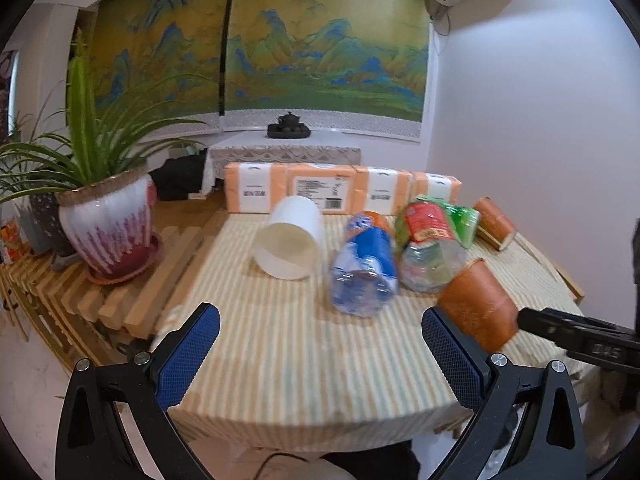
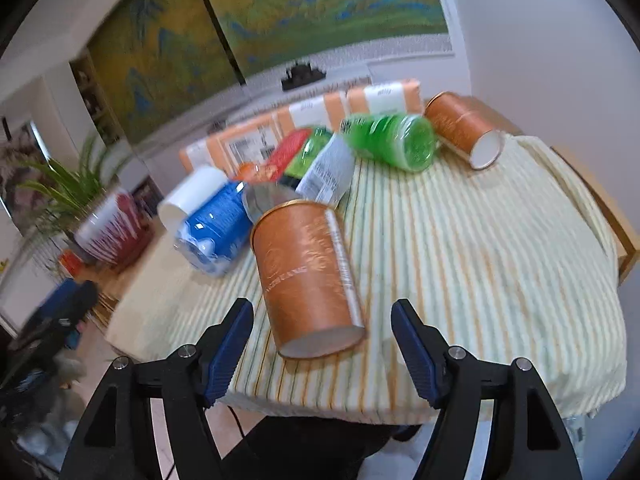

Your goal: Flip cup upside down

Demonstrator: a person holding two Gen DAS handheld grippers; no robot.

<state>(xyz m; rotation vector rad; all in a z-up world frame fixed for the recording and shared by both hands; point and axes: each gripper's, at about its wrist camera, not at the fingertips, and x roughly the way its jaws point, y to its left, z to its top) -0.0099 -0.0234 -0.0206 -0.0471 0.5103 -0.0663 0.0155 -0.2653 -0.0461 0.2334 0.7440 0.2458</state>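
Note:
A white paper cup (image 1: 291, 238) lies on its side on the striped cloth, mouth toward me; it also shows in the right wrist view (image 2: 192, 196). My left gripper (image 1: 320, 328) is open and empty, above the cloth's near edge, short of the cup. My right gripper (image 2: 322, 316) is open, its fingers either side of the near end of an orange tube (image 2: 308, 276) lying on the cloth, not touching it. That tube shows in the left wrist view (image 1: 478, 306), beside the right gripper's black body (image 1: 576, 340).
A blue-label bottle (image 1: 366, 268), a red-label bottle (image 1: 426, 248) and a green bottle (image 2: 390, 140) lie mid-table. A second orange tube (image 2: 464, 130) lies at the far right. Orange tissue packs (image 1: 340, 190) line the back. A potted plant (image 1: 108, 224) stands left.

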